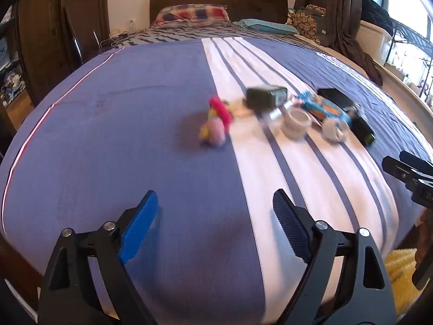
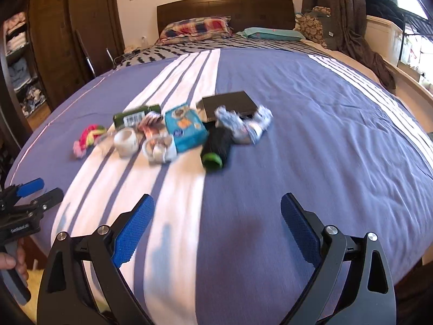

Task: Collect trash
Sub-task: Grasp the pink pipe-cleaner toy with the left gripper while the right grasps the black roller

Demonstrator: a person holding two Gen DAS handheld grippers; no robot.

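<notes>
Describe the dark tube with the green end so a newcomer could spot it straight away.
Start at the bed with its blue cover and white stripes, then find the cluster of litter in the middle. The dark tube lies at the near edge, just right of the light-blue packet. Only it has a bright green end, which points toward the camera.

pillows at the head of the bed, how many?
2: a plaid pillow on the left by the headboard, a teal pillow to its right. More may be hidden behind.

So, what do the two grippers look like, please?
Both have black angular frames with silver pivot bolts. The left gripper carries one bright blue ribbed pad and one dark navy pad. The right gripper carries two blue textured pads.
</notes>
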